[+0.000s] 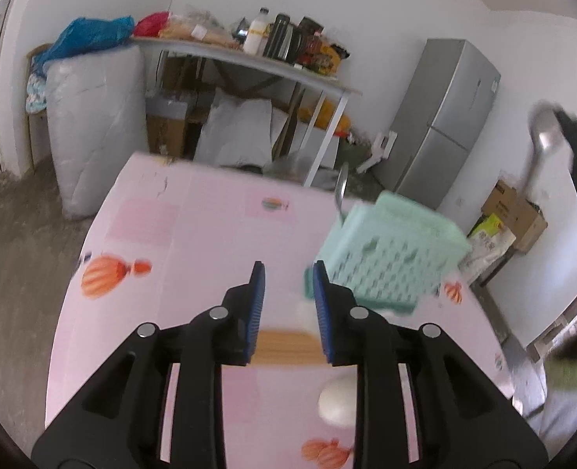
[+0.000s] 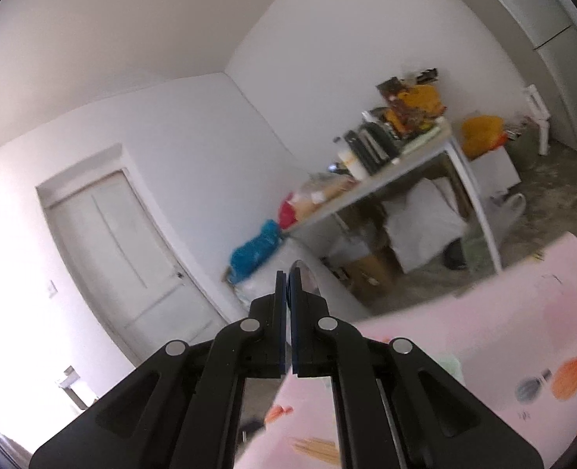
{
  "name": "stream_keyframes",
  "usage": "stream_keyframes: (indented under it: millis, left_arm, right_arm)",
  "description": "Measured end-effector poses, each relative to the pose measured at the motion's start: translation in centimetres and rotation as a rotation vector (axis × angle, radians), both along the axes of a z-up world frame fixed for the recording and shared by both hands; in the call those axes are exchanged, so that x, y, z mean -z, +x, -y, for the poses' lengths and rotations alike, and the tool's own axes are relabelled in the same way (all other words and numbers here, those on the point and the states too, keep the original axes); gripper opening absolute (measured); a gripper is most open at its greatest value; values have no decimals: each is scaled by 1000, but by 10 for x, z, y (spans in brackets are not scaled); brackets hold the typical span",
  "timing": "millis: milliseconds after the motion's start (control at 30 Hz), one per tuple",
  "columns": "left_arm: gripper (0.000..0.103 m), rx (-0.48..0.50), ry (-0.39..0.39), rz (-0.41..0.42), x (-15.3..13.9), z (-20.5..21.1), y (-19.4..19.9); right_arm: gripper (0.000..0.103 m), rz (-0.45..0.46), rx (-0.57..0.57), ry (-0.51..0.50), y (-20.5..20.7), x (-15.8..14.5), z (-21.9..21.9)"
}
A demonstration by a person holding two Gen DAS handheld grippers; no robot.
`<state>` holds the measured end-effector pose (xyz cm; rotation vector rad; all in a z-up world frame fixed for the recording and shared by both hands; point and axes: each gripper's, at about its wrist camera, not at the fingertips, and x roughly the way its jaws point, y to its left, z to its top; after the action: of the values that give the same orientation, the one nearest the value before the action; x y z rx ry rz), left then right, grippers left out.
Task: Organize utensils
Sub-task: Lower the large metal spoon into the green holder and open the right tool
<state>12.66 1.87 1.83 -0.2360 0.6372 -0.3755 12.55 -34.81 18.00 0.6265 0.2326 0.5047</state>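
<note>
Spoon lifted, chopsticks on the table

Right gripper (image 2: 287, 277) pinches a metal spoon (image 1: 547, 133) at upper right; left gripper (image 1: 288, 269), jaws spread, hangs over wooden chopsticks (image 1: 288, 346) beside the green basket (image 1: 390, 250).

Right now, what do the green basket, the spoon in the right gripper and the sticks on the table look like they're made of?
Green basket: looks like moulded plastic, matte mint, with a grid of cut-out holes.
Spoon: looks like metal, grey and shiny, with bright reflections on the bowl.
Sticks: pale tan, probably wood or bamboo; too blurred to be sure.
</note>
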Motion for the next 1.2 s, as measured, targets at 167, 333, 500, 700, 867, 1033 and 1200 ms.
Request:
stream_keyframes:
  millis: [167,333,500,700,867,1033,1200]
  left_arm:
    - [27,35,14,-55,24,-3,-21]
    - [31,61,21,-78,35,-1,-25]
    - [36,84,18,-98,43,6,-26]
    - [43,119,39,-90,48,19,-29]
    - [52,181,82,-93,54,32,-33]
    - [62,283,186,-116,69,55,-41]
    - [68,365,346,-131,87,86,-48]
  right_arm:
    - [2,7,-32,72,39,17,1]
    - [2,-107,-8,128,56,75,9]
    - [6,-263,85,100,39,130,26]
    - [6,-272,232,8,-18,131,39]
    - [11,-333,279,-60,-60,150,42]
    - [20,-487,232,-205,-95,190,12]
    - [24,-577,177,-246,-113,222,-16]
